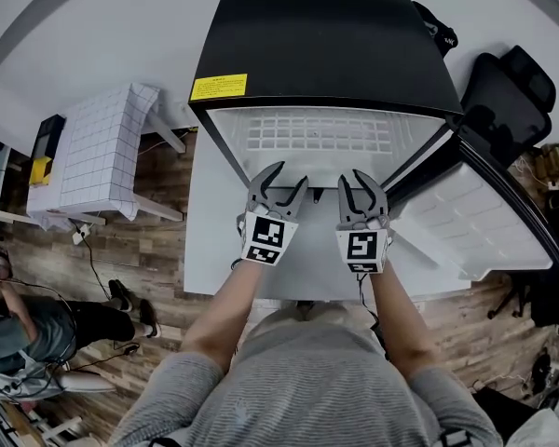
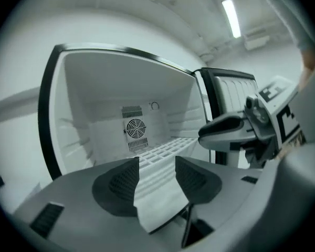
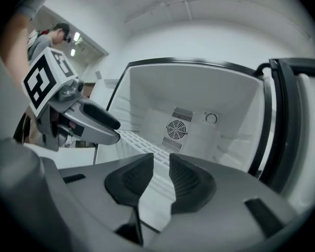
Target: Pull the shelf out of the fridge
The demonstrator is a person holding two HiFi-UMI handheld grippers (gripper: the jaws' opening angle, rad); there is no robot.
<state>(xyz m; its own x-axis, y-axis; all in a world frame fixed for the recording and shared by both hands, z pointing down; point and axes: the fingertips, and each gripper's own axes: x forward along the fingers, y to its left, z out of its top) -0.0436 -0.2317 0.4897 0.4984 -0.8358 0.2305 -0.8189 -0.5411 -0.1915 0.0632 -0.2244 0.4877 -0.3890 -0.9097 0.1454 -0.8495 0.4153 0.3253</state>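
The left gripper (image 2: 157, 161) has its fingers (image 2: 121, 182) spread wide, with nothing pinched between them. The right gripper (image 3: 161, 159) sits level beside it, its fingers (image 3: 191, 180) only partly apart and just as empty. Both point almost flat into the open fridge (image 1: 326, 45), which stands on the white surface (image 1: 205, 240).

Just ahead of both sets of fingertips lies the shelf (image 1: 321, 138), a white grid still seated low in the cabinet. Its front edge is nearest the fingers and its back runs toward the fan grille (image 2: 135, 127) on the rear wall. The step in hand looks like the approach to a grasp, with the pull still to come.

To do it well, open the right fingers wider so they clear the front rail. Then slide both pairs on together, one finger above and one below the rail, an equal way in from each side wall. Close firmly before drawing back.

Pull straight and level toward the body. One side leading could jam the shelf on its ledges, or drag the light fridge forward. The door (image 1: 475, 222) hangs open to the right of the right fingers, so keep that elbow in.
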